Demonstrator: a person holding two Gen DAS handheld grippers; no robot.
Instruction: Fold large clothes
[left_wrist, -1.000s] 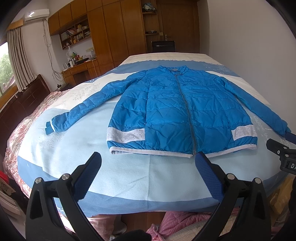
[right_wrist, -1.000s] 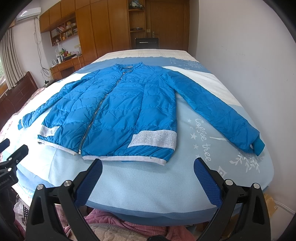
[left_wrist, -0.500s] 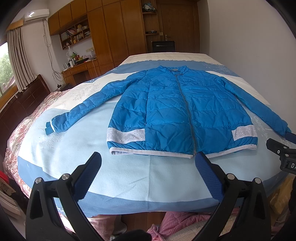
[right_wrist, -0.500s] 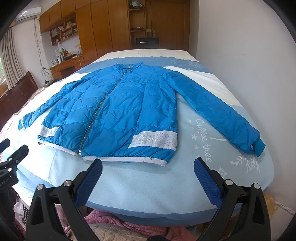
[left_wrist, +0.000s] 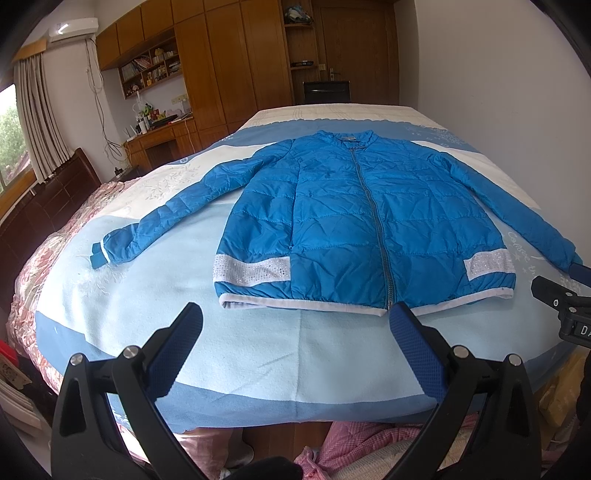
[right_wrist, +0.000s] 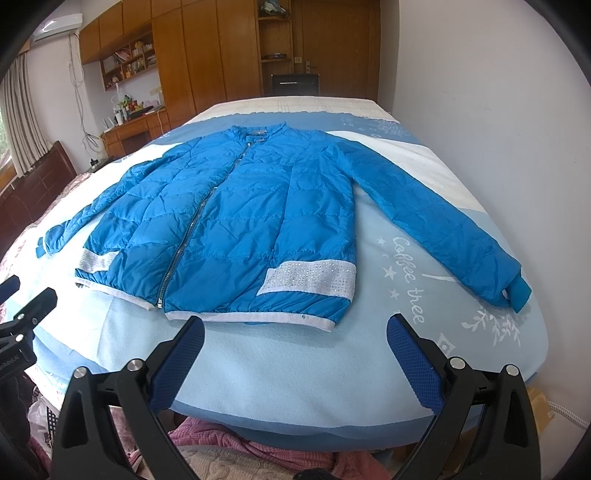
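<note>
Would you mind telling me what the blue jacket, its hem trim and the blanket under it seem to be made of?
Blue jacket: probably a thin synthetic shell with soft filling; it has a slight sheen, stitched quilt lines and puffy, crinkled panels.
Hem trim: looks like white ribbed knit, matte.
Silver bands: likely fabric set with small studs or sequins; they glint.
Blanket: apparently fleece, matte and fuzzy.

Jacket (left_wrist: 354, 225) flat on bed (left_wrist: 258, 354), front up, collar toward far end, hem toward near edge. Sleeves spread out to left and right. Left gripper (left_wrist: 295, 332) before hem at near edge; right gripper (right_wrist: 295, 339) just right of it. Desk (left_wrist: 155, 136) left of bed, wardrobe (left_wrist: 229, 62) behind, wall right.
</note>
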